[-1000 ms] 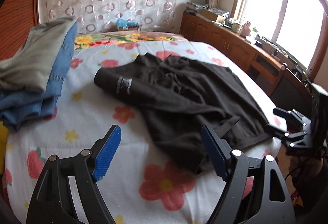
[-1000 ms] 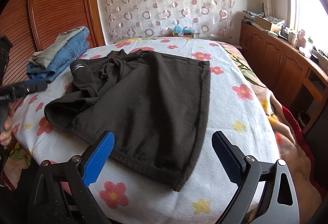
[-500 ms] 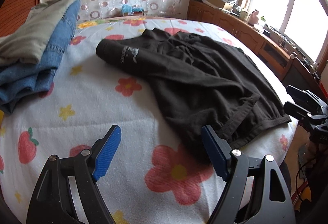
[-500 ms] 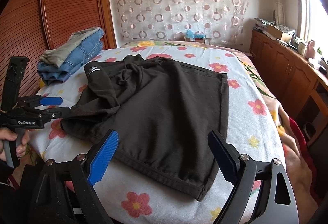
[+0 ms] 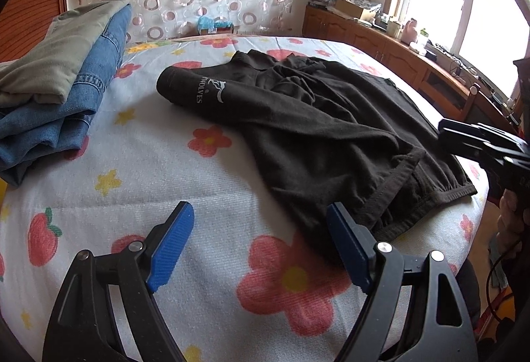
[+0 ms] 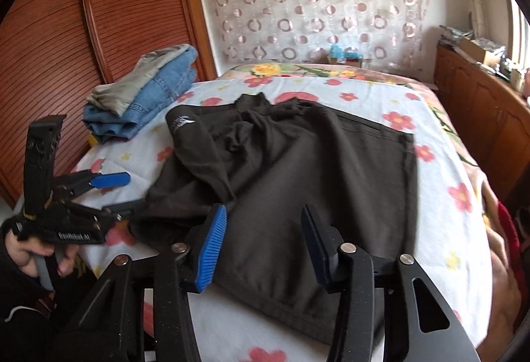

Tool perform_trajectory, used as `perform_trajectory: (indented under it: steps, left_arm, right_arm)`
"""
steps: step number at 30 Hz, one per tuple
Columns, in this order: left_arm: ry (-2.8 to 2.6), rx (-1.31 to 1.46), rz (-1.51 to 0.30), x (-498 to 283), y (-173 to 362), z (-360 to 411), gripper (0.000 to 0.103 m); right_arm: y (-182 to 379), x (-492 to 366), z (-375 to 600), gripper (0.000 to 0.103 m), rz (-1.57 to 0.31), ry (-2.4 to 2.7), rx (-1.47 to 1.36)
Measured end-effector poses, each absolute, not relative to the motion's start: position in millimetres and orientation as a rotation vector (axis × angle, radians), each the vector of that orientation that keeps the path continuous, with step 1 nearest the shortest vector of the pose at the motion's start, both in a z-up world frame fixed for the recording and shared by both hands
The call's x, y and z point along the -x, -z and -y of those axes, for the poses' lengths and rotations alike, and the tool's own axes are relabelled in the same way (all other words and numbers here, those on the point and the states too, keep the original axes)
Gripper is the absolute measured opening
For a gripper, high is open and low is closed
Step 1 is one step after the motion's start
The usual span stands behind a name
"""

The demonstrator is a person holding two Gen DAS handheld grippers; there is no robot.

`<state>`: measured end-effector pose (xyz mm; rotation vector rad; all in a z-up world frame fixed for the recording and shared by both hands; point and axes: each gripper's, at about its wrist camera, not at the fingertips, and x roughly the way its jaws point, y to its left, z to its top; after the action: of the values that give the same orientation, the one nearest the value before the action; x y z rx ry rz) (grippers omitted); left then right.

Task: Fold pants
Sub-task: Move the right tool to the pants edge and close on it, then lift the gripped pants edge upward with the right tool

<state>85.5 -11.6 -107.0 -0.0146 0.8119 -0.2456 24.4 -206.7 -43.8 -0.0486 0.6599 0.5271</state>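
Observation:
Black pants (image 5: 314,130) with a white logo lie crumpled on the flowered bedsheet (image 5: 165,163). My left gripper (image 5: 261,246) hovers open over the sheet at the near corner of the pants; its right finger (image 5: 347,246) is beside the hem and nothing is between the pads. In the right wrist view, my right gripper (image 6: 265,246) hangs over the near edge of the pants (image 6: 298,163). Its jaws are closing, with cloth below the gap, and the pads are still apart. The left gripper (image 6: 109,193) shows at the far left, held by a hand.
A stack of folded jeans and a grey-green garment (image 5: 59,80) sits at the bed's left side, against a wooden wardrobe (image 6: 66,47). Low wooden cabinets (image 5: 381,43) run under the window on the right. A patterned curtain hangs behind the bed.
The right gripper's jaws have narrowed a lot and it has come closer over the pants' near edge. The left gripper has sunk a little toward the bed.

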Motion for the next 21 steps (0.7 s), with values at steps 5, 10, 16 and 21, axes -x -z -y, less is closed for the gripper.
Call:
perform_trajectory:
  steps: [5, 10, 16, 21]
  left_arm:
    - [0.244, 0.014, -0.802, -85, 107, 11, 0.083]
    - [0.255, 0.041, -0.804, -85, 106, 6, 0.083]
    - [0.216, 0.131, -0.789, -80, 99, -12, 0.083]
    - [0.203, 0.117, -0.754, -76, 90, -16, 0.083]
  right_arm:
    - [52, -44, 187, 0.035, -0.693, -0.575, 0.067]
    - [55, -62, 181, 0.032, -0.738, -0.627, 0.06]
    - [62, -75, 169, 0.018, -0.806, -0.652, 0.105]
    - [55, -73, 164, 0.003, -0.774, -0.663, 0.123]
